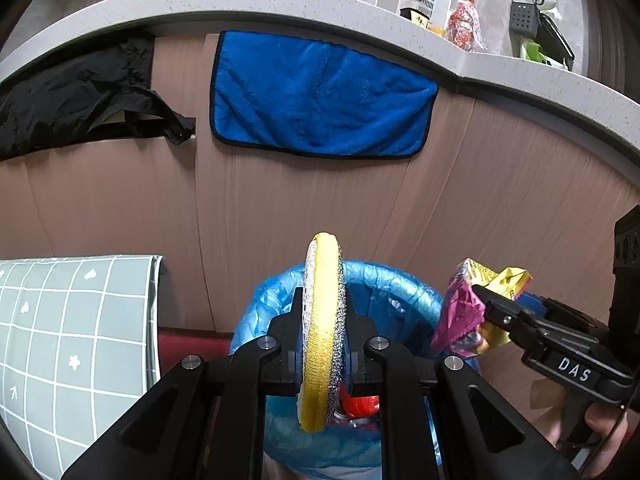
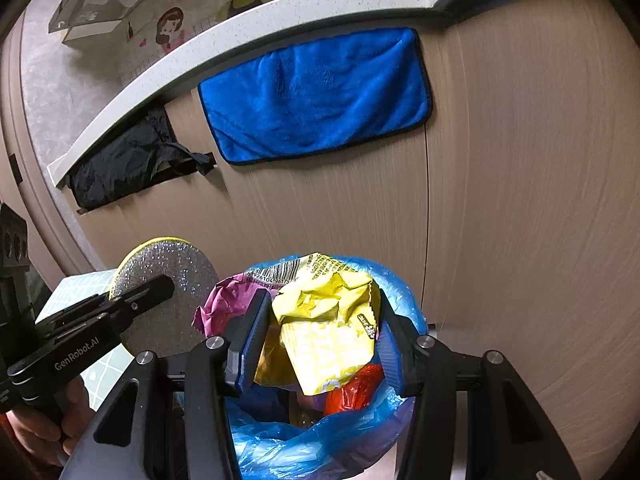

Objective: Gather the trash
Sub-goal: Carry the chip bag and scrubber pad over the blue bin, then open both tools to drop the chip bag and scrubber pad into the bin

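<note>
My left gripper is shut on a round scouring pad, yellow on one face and glittery silver on the other, held on edge above the bin. The same pad shows in the right wrist view, with the left gripper clamped on it. My right gripper is shut on a crumpled yellow snack wrapper with a pink wrapper bunched beside it. Both hang over a bin lined with a blue plastic bag. Red trash lies inside. The right gripper holds the wrappers by the bin's rim.
A blue towel and a black plastic bag hang on the cabinet front under a speckled counter. Bottles stand on the counter. A grey gridded cloth lies at left. A hand grips the left tool.
</note>
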`<state>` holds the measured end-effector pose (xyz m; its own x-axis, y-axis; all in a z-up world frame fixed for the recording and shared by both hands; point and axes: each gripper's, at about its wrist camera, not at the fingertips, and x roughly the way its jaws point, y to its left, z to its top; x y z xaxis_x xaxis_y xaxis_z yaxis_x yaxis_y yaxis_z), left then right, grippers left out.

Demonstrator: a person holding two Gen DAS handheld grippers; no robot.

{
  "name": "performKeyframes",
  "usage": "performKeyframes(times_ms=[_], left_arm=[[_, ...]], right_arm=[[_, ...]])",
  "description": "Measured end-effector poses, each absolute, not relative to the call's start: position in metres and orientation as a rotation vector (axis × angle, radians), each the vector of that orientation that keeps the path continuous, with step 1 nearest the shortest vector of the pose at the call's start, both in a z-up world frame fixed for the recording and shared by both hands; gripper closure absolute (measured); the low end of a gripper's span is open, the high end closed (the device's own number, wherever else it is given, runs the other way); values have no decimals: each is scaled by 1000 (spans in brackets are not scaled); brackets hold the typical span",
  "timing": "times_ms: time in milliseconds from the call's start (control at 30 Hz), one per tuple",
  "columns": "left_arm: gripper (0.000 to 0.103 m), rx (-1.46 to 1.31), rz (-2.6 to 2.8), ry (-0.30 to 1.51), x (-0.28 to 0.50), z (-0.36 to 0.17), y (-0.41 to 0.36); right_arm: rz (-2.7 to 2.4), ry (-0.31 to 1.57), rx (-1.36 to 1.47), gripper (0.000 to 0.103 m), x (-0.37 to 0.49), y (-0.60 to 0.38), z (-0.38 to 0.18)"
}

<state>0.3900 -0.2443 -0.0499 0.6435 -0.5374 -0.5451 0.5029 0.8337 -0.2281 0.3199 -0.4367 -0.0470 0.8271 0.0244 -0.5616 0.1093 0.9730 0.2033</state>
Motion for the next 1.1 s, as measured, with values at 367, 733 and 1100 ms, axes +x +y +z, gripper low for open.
performKeyframes(times_ms=[367,733,1100], left_arm=[[89,-46,-600,659,399,-60,-248],[51,-180,-665,784,425,-71,-239],[51,-122,-465,660,386,-10,-161]], right_arm=[[-45,627,242,55,328,-438,-56],[-69,660,229,34,340,-437,-65],[-75,551,179,30,308,-421,-23]])
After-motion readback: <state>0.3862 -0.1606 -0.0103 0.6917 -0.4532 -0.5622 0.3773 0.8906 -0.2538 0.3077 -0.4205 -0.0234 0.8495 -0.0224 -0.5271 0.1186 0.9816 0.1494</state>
